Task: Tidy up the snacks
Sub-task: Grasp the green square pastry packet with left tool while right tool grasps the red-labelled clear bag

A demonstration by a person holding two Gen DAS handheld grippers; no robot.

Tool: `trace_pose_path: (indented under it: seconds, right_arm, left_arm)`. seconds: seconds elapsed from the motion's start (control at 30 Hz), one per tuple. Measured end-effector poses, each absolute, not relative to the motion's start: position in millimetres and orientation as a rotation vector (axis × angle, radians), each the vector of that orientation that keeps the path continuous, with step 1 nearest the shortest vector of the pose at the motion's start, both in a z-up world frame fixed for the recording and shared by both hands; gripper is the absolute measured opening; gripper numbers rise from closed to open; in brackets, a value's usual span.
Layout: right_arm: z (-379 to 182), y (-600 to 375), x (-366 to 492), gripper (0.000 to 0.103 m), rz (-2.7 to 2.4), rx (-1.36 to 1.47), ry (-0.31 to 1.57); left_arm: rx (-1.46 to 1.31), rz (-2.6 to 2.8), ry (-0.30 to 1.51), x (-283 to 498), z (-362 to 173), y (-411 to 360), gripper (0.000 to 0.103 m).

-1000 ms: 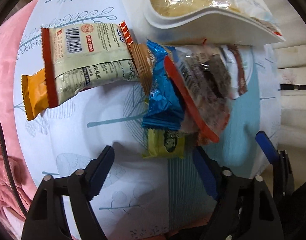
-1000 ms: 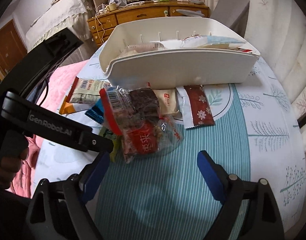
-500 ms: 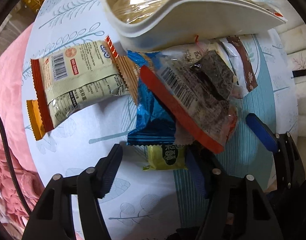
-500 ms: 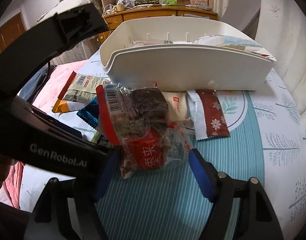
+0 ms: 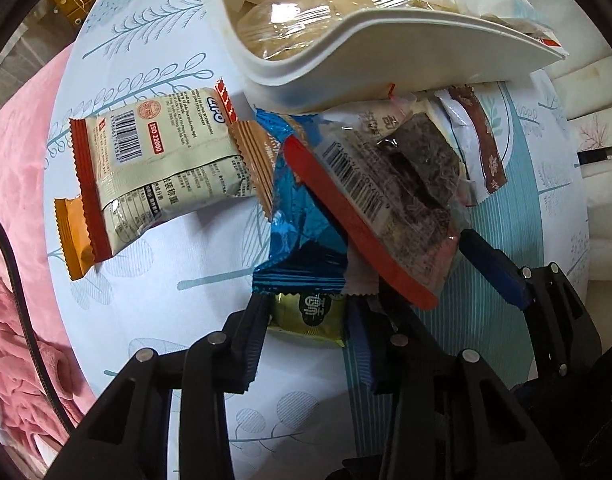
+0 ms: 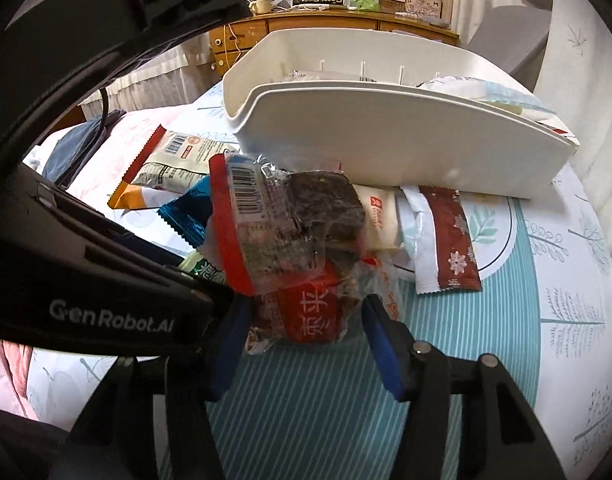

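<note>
The left gripper (image 5: pixel 307 316) has its blue-padded jaws drawn in on either side of a small yellow-green foil snack packet (image 5: pixel 310 315), and both pads appear to press its edges, so it grips that packet low on the tablecloth. The right gripper (image 6: pixel 304 330) stands with its jaws either side of the near end of a clear plastic snack bag with a red edge strip and dark contents (image 6: pixel 294 244); the pads look very close to the crinkled film, but I cannot tell whether they have actually closed on it.

Just beyond the left gripper, a crumpled blue foil wrapper (image 5: pixel 302 216) overlaps the far edge of the yellow-green packet, and the clear bag lies across the blue wrapper's right side. To the far left rests a cream snack pouch with red serrated ends and a barcode (image 5: pixel 154 164), lying on top of an orange wrapper (image 5: pixel 72 236). To the right of the clear bag sits a white sachet with a dark red snowflake strip (image 6: pixel 445 240).

Farthest off, a white plastic bin (image 6: pixel 385 136) stands on the leaf-patterned white and teal striped tablecloth (image 6: pixel 545 320), already holding several pale packets (image 5: pixel 306 12).
</note>
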State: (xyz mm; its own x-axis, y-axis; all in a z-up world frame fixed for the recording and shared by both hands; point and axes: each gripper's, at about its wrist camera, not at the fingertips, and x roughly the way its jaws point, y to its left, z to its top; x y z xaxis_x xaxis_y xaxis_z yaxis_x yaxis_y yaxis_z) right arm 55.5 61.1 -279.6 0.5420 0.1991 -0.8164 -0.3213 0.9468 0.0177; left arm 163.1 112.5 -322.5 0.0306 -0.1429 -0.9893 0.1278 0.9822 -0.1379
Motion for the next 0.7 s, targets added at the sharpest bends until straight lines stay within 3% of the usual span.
trace_pose_path:
  seconds: [0.1, 0.3, 0.37, 0.43, 0.47, 0.7]
  right_arm:
    - [-279, 63, 56, 0.055, 0.304, -0.140, 0.957]
    - [-276, 63, 51, 0.041, 0.286, -0.114, 0.965]
    - [-272, 65, 48, 0.033, 0.284, -0.115, 0.965]
    - [-271, 66, 47, 0.013, 0.294, -0.104, 0.988]
    - [-273, 66, 46, 0.011, 0.294, -0.101, 1.007]
    - [-272, 62, 40, 0.010, 0.268, -0.032, 1.050]
  left_arm:
    - [-0.028, -0.215, 1.534, 164, -325, 119, 0.037]
    - [-0.058, -0.240, 1.573, 161, -329, 142, 0.036]
    - [-0.060, -0.243, 1.587, 155, -329, 145, 0.036]
    - [-0.067, -0.243, 1.600, 152, -329, 150, 0.036]
    - [-0.071, -0.245, 1.606, 151, -329, 152, 0.036]
    - [-0.085, -0.263, 1.603, 134, -318, 167, 0.036]
